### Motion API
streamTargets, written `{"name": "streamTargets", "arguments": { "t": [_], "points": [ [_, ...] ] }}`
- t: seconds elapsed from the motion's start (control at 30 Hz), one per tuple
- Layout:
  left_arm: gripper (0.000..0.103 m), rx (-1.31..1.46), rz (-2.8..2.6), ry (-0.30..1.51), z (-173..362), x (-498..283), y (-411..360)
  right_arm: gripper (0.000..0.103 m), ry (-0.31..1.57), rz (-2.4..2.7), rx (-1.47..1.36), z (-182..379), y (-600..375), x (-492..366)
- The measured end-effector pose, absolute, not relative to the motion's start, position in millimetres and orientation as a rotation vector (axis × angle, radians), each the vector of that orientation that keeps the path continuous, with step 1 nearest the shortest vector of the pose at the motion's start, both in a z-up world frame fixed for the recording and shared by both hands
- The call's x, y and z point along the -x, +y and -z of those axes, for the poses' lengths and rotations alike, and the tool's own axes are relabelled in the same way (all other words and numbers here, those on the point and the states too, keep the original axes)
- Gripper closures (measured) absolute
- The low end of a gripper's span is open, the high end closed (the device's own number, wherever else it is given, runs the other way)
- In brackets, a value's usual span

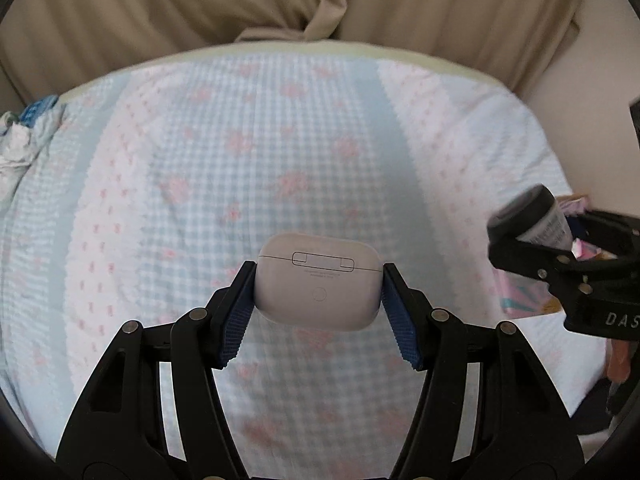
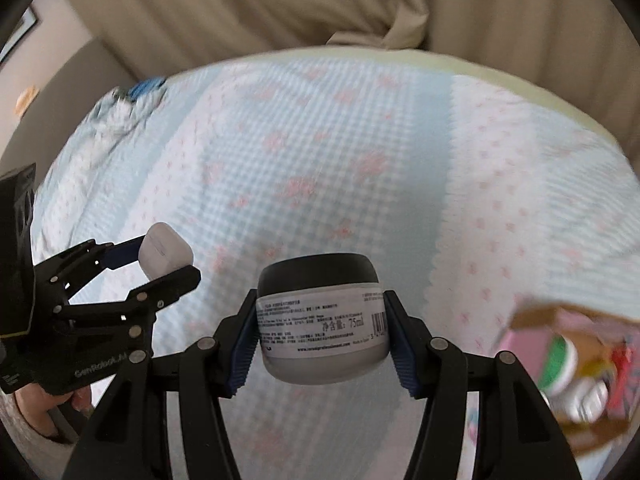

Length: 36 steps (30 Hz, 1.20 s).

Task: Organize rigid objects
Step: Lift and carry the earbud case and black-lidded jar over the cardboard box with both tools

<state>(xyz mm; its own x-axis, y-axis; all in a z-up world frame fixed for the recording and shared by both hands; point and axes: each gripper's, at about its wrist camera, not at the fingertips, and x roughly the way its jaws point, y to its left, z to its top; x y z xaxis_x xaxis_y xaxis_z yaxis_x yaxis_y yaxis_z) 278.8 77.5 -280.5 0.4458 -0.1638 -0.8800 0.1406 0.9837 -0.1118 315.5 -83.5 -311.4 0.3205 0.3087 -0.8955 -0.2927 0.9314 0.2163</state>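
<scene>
Here is a bed (image 1: pixel 280 152) under a pale blue and white checked cover with pink flowers, and it fills almost the whole view. Beige curtains (image 1: pixel 200 8) hang in folds right behind its far edge, where a pale green strip runs along the mattress. At the far left corner the bedding bunches up into a crumpled heap (image 1: pixel 20 140) with a bit of blue in it. The middle of the bed lies flat and bare, so there is plenty of open room there.

The left hand-held gripper (image 1: pixel 319 292) is closed partway, its blue pads pressed to both sides of a white earbud case (image 1: pixel 318 284), which hangs above the cover, hinge side up. Over to its right, the right hand-held gripper (image 2: pixel 320 320) is likewise clamped on a small jar (image 2: pixel 322 320) with a dark lid and a printed label, also lifted off the bed.

At the near right edge of the bed sits an open cardboard box (image 2: pixel 536 316) with blurred, colourful things inside. A hand (image 2: pixel 48 408) shows at the lower left of the right wrist view.
</scene>
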Motion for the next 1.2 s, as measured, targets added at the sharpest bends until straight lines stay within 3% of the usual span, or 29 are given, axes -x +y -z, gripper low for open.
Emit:
{"name": "streamTargets", "arguments": {
  "t": [0.23, 0.6, 0.9, 1.2],
  "points": [
    [0.045, 0.007, 0.253, 1.051, 220.8, -258.0, 56.0, 0.049, 1.14, -0.239, -0.14, 246.9, -123.5, -274.2],
    [0.045, -0.02, 0.335, 1.011, 172.0, -221.7, -50.9, 0.049, 1.075, -0.115, -0.233, 204.5, -226.1, -226.1],
    [0.045, 0.026, 0.33, 1.055, 186.9, -206.1, -177.5, 0.049, 1.077, -0.115, -0.213, 201.9, -347.8, -215.1],
    [0.045, 0.06, 0.317, 1.099, 222.7, -231.4, -270.3, 0.049, 1.128, -0.117, -0.219, 236.6, -452.1, -231.8]
  ]
}}
